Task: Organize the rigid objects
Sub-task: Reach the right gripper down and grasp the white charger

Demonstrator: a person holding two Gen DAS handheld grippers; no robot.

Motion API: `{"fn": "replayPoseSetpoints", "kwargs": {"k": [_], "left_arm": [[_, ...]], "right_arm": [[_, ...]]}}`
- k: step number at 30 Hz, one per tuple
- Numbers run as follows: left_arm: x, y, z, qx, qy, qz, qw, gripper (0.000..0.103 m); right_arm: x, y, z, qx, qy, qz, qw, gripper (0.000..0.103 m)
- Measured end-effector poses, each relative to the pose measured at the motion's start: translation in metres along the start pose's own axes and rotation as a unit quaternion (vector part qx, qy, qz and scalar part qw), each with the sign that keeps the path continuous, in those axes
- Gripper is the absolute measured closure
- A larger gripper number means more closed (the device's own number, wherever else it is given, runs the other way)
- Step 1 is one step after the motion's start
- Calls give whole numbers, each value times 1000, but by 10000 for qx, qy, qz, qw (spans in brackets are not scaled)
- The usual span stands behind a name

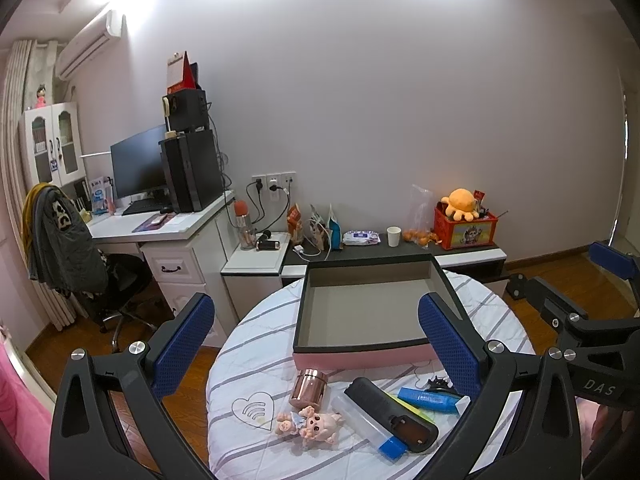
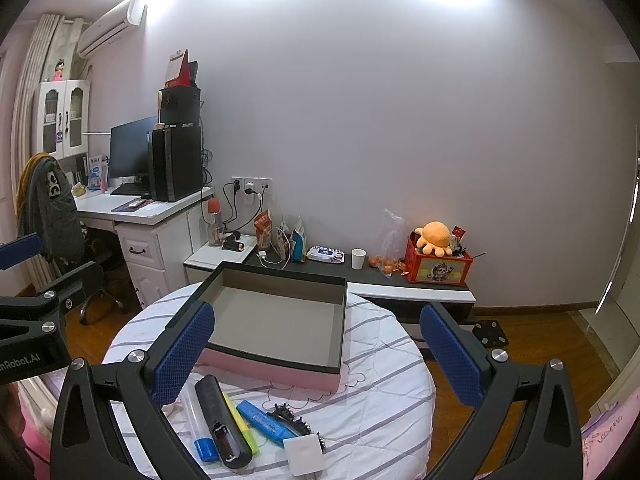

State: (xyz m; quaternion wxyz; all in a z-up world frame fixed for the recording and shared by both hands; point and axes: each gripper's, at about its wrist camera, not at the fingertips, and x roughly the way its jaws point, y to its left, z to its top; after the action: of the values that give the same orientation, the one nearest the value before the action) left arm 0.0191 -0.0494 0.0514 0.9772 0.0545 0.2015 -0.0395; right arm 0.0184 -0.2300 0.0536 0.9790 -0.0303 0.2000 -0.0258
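Left tongs (image 1: 316, 352) gaping wide, holding nothing; right tongs (image 2: 316, 352) likewise, above box (image 2: 276, 370)

Box (image 2: 276, 320) mid-frame is wide open from above, but the clutter (image 2: 248, 420) crowds the surface (image 2: 380, 400) lower left.

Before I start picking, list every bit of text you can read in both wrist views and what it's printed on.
"DAS": on the black body of the right hand-held gripper, seen from the left wrist view.
"nRobot.AI" (start cut off): on the left hand-held gripper, seen from the right wrist view.
Wet wipes pack: print too small to read.
Blue highlighter: label blurred.
Red tin box: picture only, nothing legible.
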Motion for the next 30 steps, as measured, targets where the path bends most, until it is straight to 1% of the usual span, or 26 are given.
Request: {"fn": "replayPoseSetpoints", "kwargs": {"k": [5, 10, 14, 17, 19, 23, 28, 29, 30], "left_arm": [[0, 0, -15, 27, 109, 2, 9999, 0], [13, 0, -38, 24, 406, -10, 9992, 0], [29, -4, -68, 98, 808, -50, 9967, 0], [41, -7, -88, 147, 1104, -35, 9938, 0], [49, -8, -97, 147, 1243, -31, 9921, 0], [59, -10, -111, 220, 1428, 16, 9895, 0], [71, -11, -120, 258, 1645, 53, 9860, 0], [72, -11, -121, 265, 1656, 42, 9858, 0], [73, -12, -122, 272, 1667, 31, 9856, 0]], "right_arm": [[2, -1, -6, 9, 88, -15, 10000, 0], [9, -6, -24, 22, 342, -86, 9994, 0], [23, -12, -51, 26, 732, -144, 9972, 0], [39, -14, -79, -16, 1135, -138, 9934, 0], [52, -15, -102, -70, 1470, -101, 9891, 0], [70, -16, -133, -122, 1874, 50, 9822, 0], [86, -16, -154, -110, 2037, 282, 9786, 0], [88, -16, -156, -105, 2028, 329, 9786, 1], [92, -16, -158, -112, 2051, 364, 9780, 6]]}}
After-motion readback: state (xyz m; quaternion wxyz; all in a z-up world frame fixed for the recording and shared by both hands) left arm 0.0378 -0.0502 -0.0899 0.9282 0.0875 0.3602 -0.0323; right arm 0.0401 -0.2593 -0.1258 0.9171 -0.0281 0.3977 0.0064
